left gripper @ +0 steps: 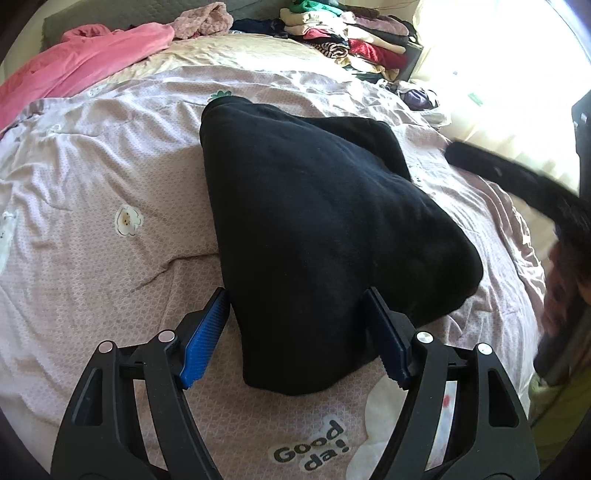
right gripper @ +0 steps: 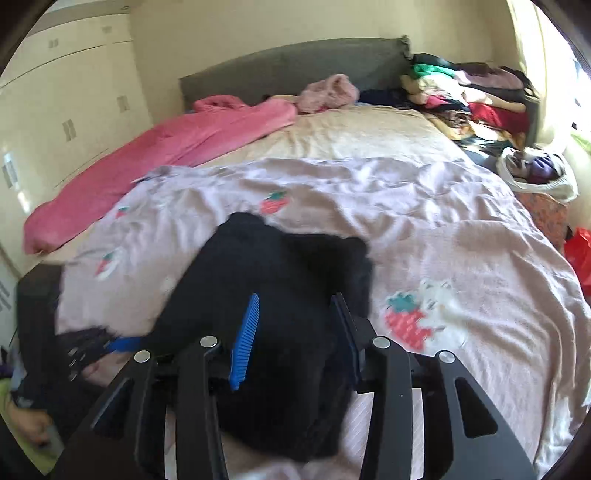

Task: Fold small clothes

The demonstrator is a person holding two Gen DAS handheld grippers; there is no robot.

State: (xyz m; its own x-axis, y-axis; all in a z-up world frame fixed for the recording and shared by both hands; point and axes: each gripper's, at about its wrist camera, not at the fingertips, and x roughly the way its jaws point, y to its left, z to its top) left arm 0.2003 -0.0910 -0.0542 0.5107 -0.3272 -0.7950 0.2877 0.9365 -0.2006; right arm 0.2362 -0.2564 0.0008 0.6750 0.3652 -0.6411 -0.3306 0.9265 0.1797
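The black fleece garment (left gripper: 325, 229), folded into a rough wedge, lies in the middle of the bed on a pale lilac printed quilt (left gripper: 110, 184). In the left wrist view the left hand-held gripper (left gripper: 299, 325) stands wide, its blue ribbed pads either side of the garment's near end at 6 o'clock; whether the pads press on the cloth I cannot tell. This view alone shows the "Good da!" patch on the quilt at 6 o'clock, and a blurred dark sleeve (left gripper: 517, 177) reaching in at 3 o'clock. A long pink fleece blanket (left gripper: 92, 62) lies at 10 o'clock, and a stack of folded clothes (left gripper: 351, 33) at 1 o'clock.

The right wrist view, blurred, shows the right hand-held gripper (right gripper: 295, 325) partly spread over the garment (right gripper: 280, 280), its pads seeming to clamp nothing. Only here appear the cream wardrobe doors (right gripper: 66, 99) at 10 o'clock, the grey headboard (right gripper: 288, 70) at 12 o'clock, and strawberry prints on the quilt.
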